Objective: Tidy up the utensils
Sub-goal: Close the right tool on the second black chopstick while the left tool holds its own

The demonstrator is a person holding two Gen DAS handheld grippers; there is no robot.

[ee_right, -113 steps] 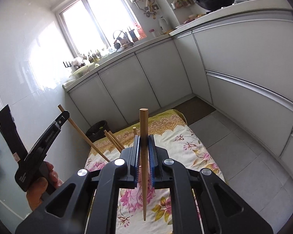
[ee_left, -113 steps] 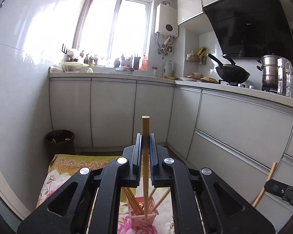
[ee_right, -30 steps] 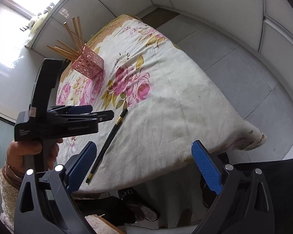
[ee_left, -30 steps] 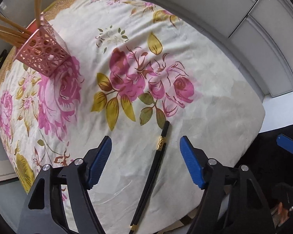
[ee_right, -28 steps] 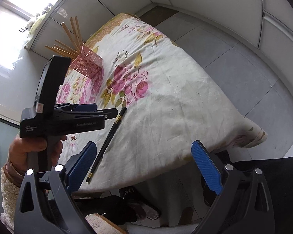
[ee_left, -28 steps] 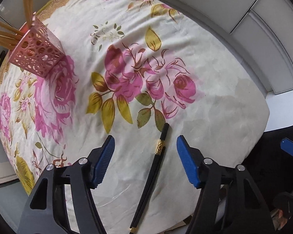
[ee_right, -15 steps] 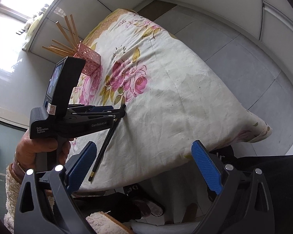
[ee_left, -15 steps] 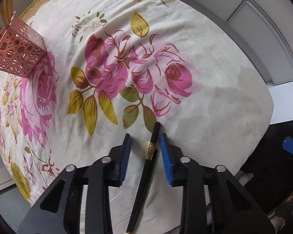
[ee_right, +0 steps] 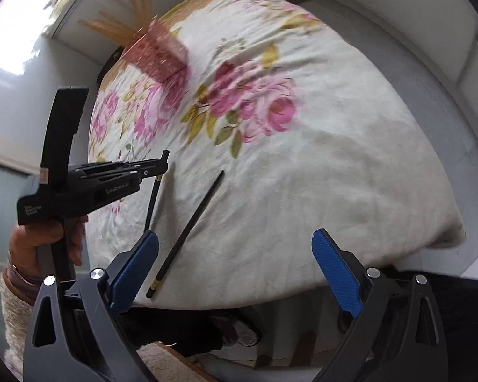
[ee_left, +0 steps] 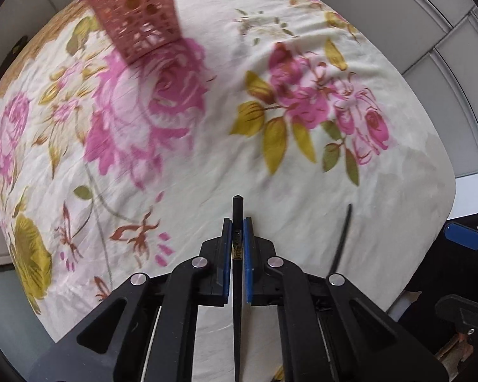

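Observation:
My left gripper (ee_left: 237, 222) points down at the floral cloth; its jaws are closing, and the blue pads press a black chopstick (ee_left: 237, 203) whose tip sticks out ahead. The right wrist view shows this left gripper (ee_right: 162, 162) with that chopstick (ee_right: 153, 199) hanging from it above the cloth. A second black chopstick (ee_right: 191, 222) lies loose on the cloth, also seen in the left wrist view (ee_left: 342, 238). My right gripper (ee_right: 235, 267) is open and empty near the table's front edge. The pink perforated basket (ee_right: 159, 52) holds several wooden chopsticks (ee_right: 121, 28).
The floral tablecloth (ee_right: 334, 159) covers a rounded table. The basket (ee_left: 137, 16) stands at its far left. A person's hand (ee_right: 44, 242) with a fuzzy sleeve holds the left gripper's handle. White cabinets and grey floor tiles surround the table.
The left gripper shut on one of the two black chopsticks, lifted it off the cloth and shifted left toward the basket. The other chopstick stayed lying. The right gripper came closer to the table.

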